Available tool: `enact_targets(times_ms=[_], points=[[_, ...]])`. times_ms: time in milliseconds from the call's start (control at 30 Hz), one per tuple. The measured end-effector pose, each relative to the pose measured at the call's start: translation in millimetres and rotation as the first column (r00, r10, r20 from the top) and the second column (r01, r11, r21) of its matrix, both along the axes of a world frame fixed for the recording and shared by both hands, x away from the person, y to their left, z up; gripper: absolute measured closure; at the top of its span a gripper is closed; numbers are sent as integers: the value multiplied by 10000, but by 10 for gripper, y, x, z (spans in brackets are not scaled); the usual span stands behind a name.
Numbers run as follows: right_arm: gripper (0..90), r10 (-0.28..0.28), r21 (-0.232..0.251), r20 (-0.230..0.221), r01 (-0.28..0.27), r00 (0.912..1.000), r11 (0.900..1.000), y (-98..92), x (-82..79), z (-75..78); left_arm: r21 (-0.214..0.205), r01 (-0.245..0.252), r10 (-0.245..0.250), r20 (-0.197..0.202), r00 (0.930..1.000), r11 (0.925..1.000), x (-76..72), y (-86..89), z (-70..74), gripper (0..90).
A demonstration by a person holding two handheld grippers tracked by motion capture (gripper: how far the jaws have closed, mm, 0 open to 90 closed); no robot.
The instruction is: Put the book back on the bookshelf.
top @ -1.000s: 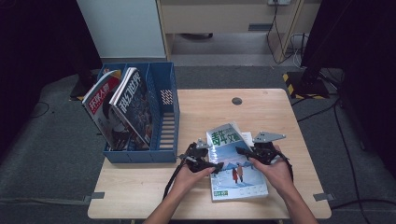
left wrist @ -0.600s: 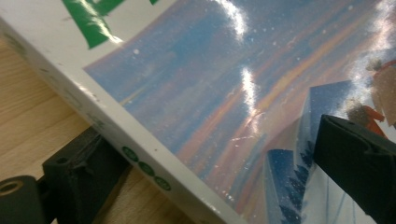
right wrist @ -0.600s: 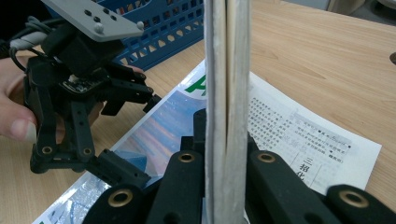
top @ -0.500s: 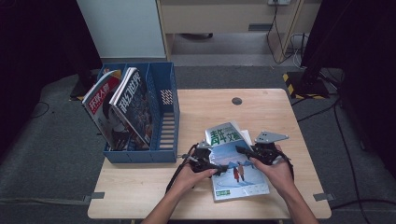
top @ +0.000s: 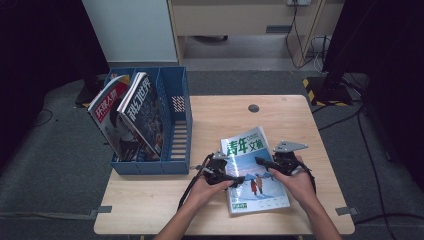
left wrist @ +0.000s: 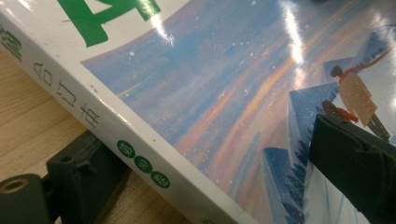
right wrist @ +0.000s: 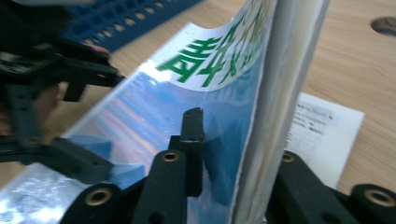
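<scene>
A person's two handheld grippers grip a glossy magazine (top: 254, 172) on a wooden desk (top: 280, 112), to the right of a blue file rack (top: 175, 125) standing at the desk's left edge. The left gripper (top: 227, 177) takes the magazine at its spine, one of its jaws under the book against the desk and the other on the cover, as the left gripper view shows; the magazine (left wrist: 224, 93) sits pinched between them. The right gripper (top: 265, 162) clamps the opposite, open edge, its jaws closed on the page block, which the right gripper view shows rising on edge between them, the cover (right wrist: 196, 107) curving away toward the rack. A white sheet of paper (right wrist: 322, 135) lies on the desk on the side of the magazine away from the rack. The rack, divided into upright compartments, holds two magazines: a red-and-white one (top: 107, 115) leaning in the leftmost slot and a dark-covered one (top: 142, 112) leaning beside it; the compartment nearest the held magazine has its slatted floor bare. A round cable hole (top: 253, 108) sits in the desk beyond the magazine, right of the rack.
</scene>
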State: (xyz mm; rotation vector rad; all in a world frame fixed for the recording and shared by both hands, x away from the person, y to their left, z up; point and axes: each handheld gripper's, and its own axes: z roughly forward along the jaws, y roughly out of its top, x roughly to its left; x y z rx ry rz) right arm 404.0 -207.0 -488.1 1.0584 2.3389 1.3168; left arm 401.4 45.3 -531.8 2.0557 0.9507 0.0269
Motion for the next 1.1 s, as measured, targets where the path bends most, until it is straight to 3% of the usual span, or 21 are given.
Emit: enact_targets(times_ms=[100,200,300,400,467,567,633,800,1000,1100], points=[[634,-472,-509,-76,468,9989,9976,11,25,-58,372,-12,0,324,9995,9993,-20,-34,-2,59],[572,-700,-970,-105,687,9975,9929,18,43,-120,501,-34,15,385,9993,9987,-23,-39,0,62],[441,-973,-1386,-64,955,9952,9857,8,67,-152,549,-70,45,460,9989,9985,-27,-43,-2,69],[327,-1405,-1633,-172,1359,9899,9772,-48,94,-173,543,-88,62,479,9988,9985,-30,-44,-4,69],[224,-1896,-1777,62,1877,9818,9660,-118,111,-197,525,-95,70,481,9988,9986,-30,-44,-5,69],[198,-2261,-1728,95,2243,9741,9591,-204,111,-199,500,-112,88,481,9988,9987,-30,-45,-6,69],[203,-2170,-1640,-128,2120,9761,9634,-237,109,-211,514,-59,34,488,9988,9987,-27,-40,-6,69],[202,-1539,-1343,-1274,1366,9798,9815,-222,96,-310,374,-76,63,354,9994,9993,-9,-23,-1,82],[211,-1484,-659,-1926,1381,9700,9882,-253,109,-372,301,-245,237,284,9993,9992,15,-15,3,97],[214,-1403,-544,-2002,1320,9696,9898,-267,106,-380,268,-310,306,143,9994,9992,34,-1,17,116]])
